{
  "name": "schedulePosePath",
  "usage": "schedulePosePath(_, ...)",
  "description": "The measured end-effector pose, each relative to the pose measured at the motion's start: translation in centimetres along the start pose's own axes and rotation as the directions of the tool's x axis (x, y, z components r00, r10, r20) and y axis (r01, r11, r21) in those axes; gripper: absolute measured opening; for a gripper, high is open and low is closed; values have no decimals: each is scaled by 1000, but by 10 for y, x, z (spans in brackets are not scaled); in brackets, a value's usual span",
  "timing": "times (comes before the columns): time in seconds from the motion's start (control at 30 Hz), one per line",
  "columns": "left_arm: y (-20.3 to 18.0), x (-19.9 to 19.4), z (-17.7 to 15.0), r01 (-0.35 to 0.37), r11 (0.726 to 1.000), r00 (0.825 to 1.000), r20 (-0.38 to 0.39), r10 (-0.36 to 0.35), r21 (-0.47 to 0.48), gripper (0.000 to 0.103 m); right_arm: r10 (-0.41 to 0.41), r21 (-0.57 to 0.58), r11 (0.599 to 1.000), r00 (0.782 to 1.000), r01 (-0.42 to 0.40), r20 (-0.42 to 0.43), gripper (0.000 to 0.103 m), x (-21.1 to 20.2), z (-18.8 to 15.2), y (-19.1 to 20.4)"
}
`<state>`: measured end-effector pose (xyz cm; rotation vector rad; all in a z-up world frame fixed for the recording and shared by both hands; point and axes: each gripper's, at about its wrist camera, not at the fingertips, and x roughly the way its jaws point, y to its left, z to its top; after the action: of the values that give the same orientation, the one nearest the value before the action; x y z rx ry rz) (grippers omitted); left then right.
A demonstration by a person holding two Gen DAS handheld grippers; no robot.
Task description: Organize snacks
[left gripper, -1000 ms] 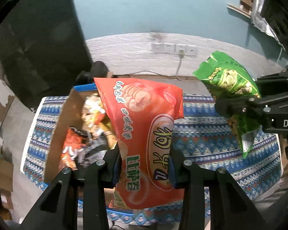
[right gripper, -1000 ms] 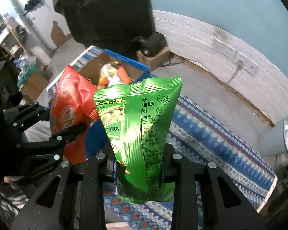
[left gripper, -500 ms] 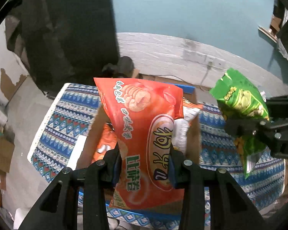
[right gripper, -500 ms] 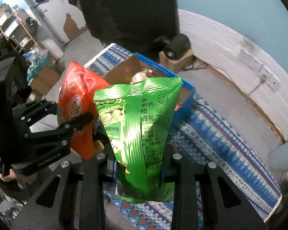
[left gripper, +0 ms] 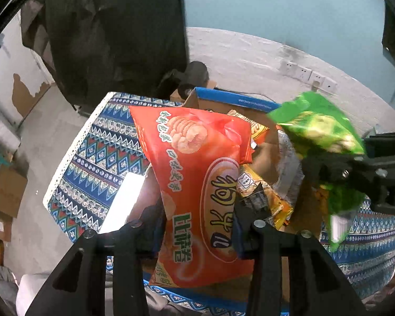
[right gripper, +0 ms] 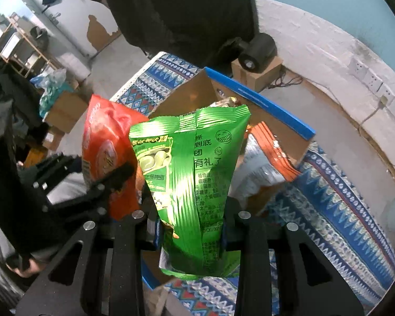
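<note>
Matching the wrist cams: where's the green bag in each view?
Left wrist: green bag far right, blurred, in the right tool.
Right wrist: green bag centre, upright between the tool's fingers.
Shared landmark: box with the blue rim, behind the bag.

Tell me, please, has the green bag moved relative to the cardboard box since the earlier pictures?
Yes. The green bag, between the right gripper's fingers, was off to the box's side earlier; it now hangs over the box's open top.

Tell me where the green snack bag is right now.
The green snack bag stands upright between the fingers of the right gripper, above the open cardboard box of snacks, with the red snack bag in the left gripper beside it.
</note>
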<state>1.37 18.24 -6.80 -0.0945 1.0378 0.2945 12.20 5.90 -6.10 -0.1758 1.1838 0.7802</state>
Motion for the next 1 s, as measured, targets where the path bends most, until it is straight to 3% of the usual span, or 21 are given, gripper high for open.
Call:
schedulePosePath(0.13, 2, -3, 1, -33, 999, 999, 15, 33, -4, 55, -20, 11, 1000, 1000, 19, 13, 48, 2, 5, 1)
schedulePosePath(0.17, 3, -5, 1, -39, 999, 999, 20, 39, -3, 64, -22, 13, 1000, 1000, 22, 21, 48, 1, 5, 0)
schedulePosePath(0.27, 2, -12, 2, -50, 999, 998, 42, 50, -3, 76, -36, 18, 999, 998, 35, 42, 56, -5, 6, -2)
schedulePosePath(0.47, -4, -33, 0, -76, 997, 994, 78, 74, 22, 84, -71, 19, 997, 993, 69, 92, 61, -25, -1, -1)
schedulePosePath(0.57, -4, -43, 1, -75, 997, 993, 93, 74, 16, 88, -102, 19, 995, 987, 100, 124, 74, -37, -8, 0)
schedulePosePath(1.0, -11, -86, -12, -42, 999, 988, 147, 39, 20, 99, -126, 33, 992, 972, 121, 201, 75, -83, -46, -5)
